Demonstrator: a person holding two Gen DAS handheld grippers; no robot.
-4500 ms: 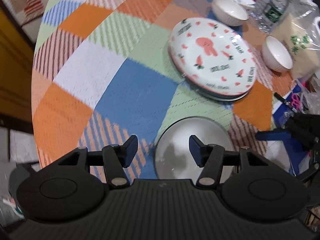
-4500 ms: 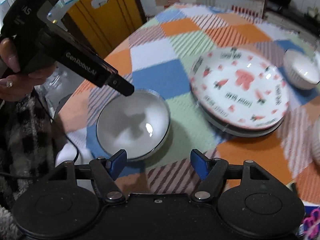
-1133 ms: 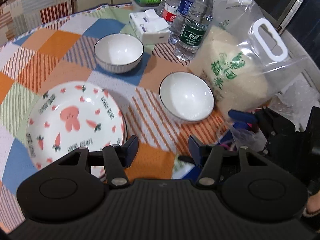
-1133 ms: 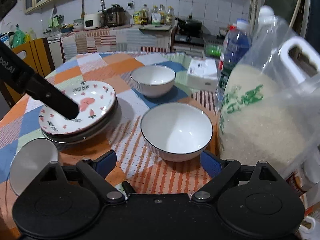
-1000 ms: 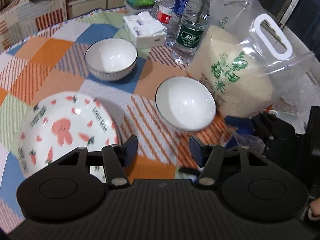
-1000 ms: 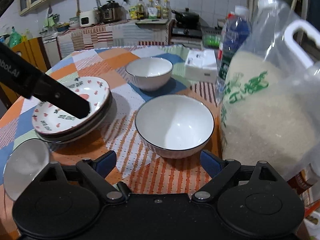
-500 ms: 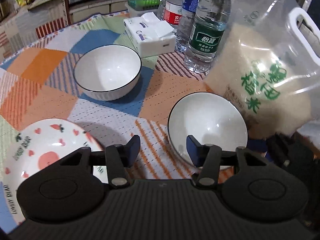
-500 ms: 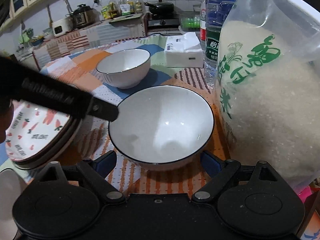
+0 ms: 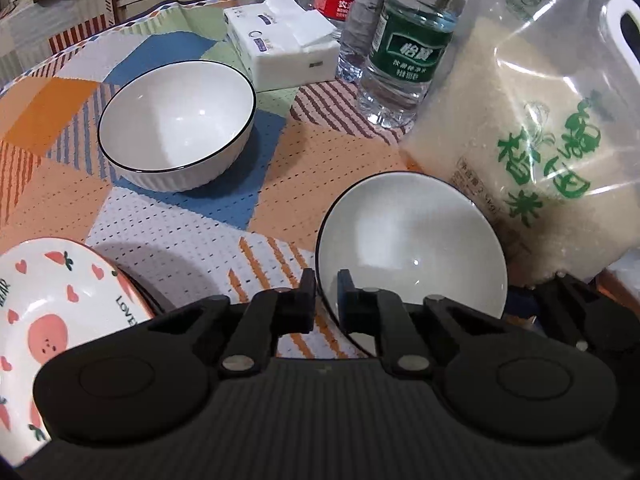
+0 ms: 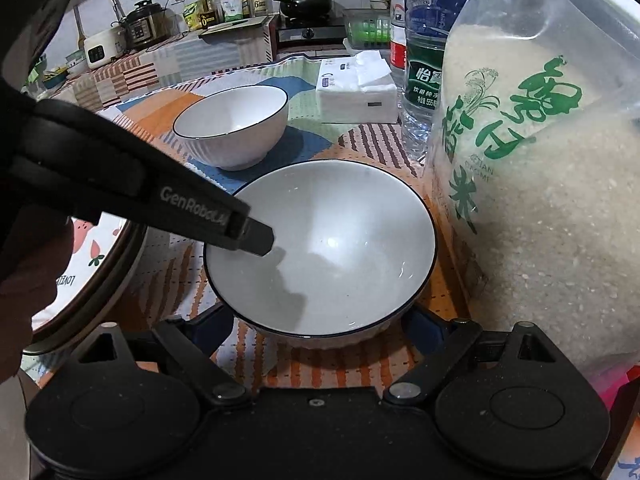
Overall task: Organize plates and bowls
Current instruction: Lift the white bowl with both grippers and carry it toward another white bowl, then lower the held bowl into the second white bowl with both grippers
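Note:
A white bowl with a dark rim (image 9: 412,240) (image 10: 324,248) sits next to the rice bag. My left gripper (image 9: 323,280) is shut on this near bowl's left rim, one finger inside and one outside. My right gripper (image 10: 320,320) is open, its blue pads low on either side of the same bowl's base, partly hidden by it. A second white bowl (image 9: 176,124) (image 10: 236,124) stands farther back. A stack of plates topped by a carrot-print plate (image 9: 44,312) (image 10: 88,256) lies at the left.
A big clear rice bag (image 9: 536,128) (image 10: 540,168) stands close on the right. Water bottles (image 9: 408,48) and a tissue pack (image 9: 284,48) stand behind the bowls. The checked tablecloth (image 9: 160,240) covers the round table.
Both grippers moved in on the near bowl. My left gripper went from open to shut on its left rim. My right gripper came lower around its base.

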